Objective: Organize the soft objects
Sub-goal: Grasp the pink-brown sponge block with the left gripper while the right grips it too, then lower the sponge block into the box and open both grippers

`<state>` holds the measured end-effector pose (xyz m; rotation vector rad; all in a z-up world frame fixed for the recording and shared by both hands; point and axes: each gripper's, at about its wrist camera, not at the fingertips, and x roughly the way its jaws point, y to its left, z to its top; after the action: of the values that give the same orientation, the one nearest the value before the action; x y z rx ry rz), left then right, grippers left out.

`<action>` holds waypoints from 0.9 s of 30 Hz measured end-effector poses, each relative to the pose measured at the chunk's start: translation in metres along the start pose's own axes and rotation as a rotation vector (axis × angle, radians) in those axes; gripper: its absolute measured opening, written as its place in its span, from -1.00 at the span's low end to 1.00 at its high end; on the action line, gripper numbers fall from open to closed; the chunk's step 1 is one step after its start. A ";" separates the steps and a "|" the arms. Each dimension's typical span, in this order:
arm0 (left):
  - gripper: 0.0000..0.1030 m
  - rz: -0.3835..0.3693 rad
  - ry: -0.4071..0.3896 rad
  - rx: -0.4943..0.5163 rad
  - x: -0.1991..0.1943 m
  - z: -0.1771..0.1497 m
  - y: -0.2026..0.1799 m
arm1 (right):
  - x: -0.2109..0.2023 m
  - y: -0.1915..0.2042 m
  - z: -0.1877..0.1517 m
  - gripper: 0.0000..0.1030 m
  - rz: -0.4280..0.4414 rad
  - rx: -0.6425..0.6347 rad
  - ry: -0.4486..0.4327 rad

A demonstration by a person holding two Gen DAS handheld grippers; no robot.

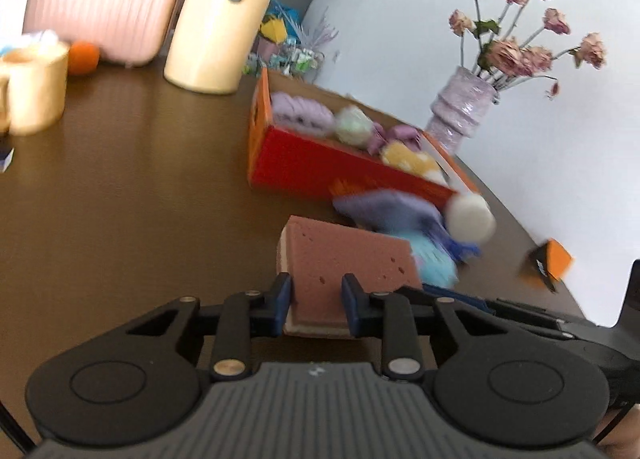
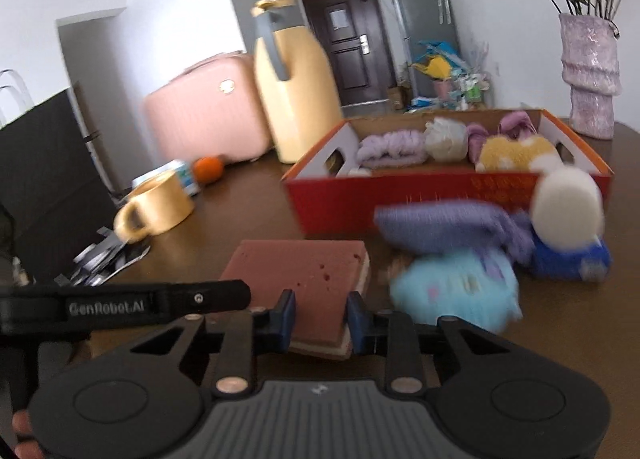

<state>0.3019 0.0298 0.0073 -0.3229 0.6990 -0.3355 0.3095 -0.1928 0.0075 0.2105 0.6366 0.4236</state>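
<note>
Pinching the near edge of the pink sponge (image 1: 344,259) from both sides, the left gripper (image 1: 316,301) and right gripper (image 2: 321,319) each have their fingers clenched on it above the tabletop (image 1: 140,187). At two o'clock lie blurred plush toys (image 2: 456,283), the red box (image 2: 400,199) of soft things behind them at one o'clock.

Cream thermos jug (image 2: 294,99), pink suitcase (image 2: 208,117), yellow mug (image 2: 158,205), orange (image 2: 208,170), vase of dried roses (image 1: 460,107)
</note>
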 end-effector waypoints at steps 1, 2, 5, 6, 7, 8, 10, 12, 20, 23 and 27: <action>-0.47 -0.002 0.007 -0.004 -0.006 -0.010 -0.004 | -0.011 -0.002 -0.008 -0.49 0.009 0.011 0.014; -0.47 0.000 0.015 -0.003 -0.011 -0.021 -0.010 | -0.023 -0.004 -0.020 -0.50 0.018 0.021 0.026; -0.48 -0.010 0.049 0.020 -0.025 -0.051 -0.029 | -0.054 -0.009 -0.046 -0.50 0.009 0.049 0.047; -0.48 -0.012 0.061 0.026 -0.028 -0.059 -0.034 | -0.062 -0.012 -0.054 -0.50 0.008 0.063 0.052; -0.48 -0.014 0.073 0.026 -0.031 -0.066 -0.038 | -0.069 -0.015 -0.060 -0.51 0.007 0.078 0.056; -0.48 -0.015 0.077 0.030 -0.034 -0.074 -0.044 | -0.076 -0.018 -0.066 -0.51 0.008 0.093 0.060; -0.48 -0.013 0.072 0.046 -0.040 -0.083 -0.052 | -0.089 -0.024 -0.074 -0.51 0.019 0.117 0.057; -0.48 -0.009 0.079 0.044 -0.042 -0.087 -0.056 | -0.095 -0.027 -0.078 -0.51 0.025 0.129 0.054; -0.49 0.018 0.044 0.083 -0.047 -0.085 -0.070 | -0.102 -0.032 -0.079 -0.58 0.034 0.137 0.008; -0.49 0.001 0.014 0.077 -0.046 -0.070 -0.071 | -0.103 -0.035 -0.067 -0.61 0.042 0.145 -0.028; -0.49 -0.029 -0.049 0.091 -0.032 -0.023 -0.075 | -0.093 -0.038 -0.025 -0.61 0.024 0.101 -0.089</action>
<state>0.2488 -0.0289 0.0385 -0.2547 0.6291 -0.3845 0.2385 -0.2665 0.0249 0.3312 0.5689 0.4037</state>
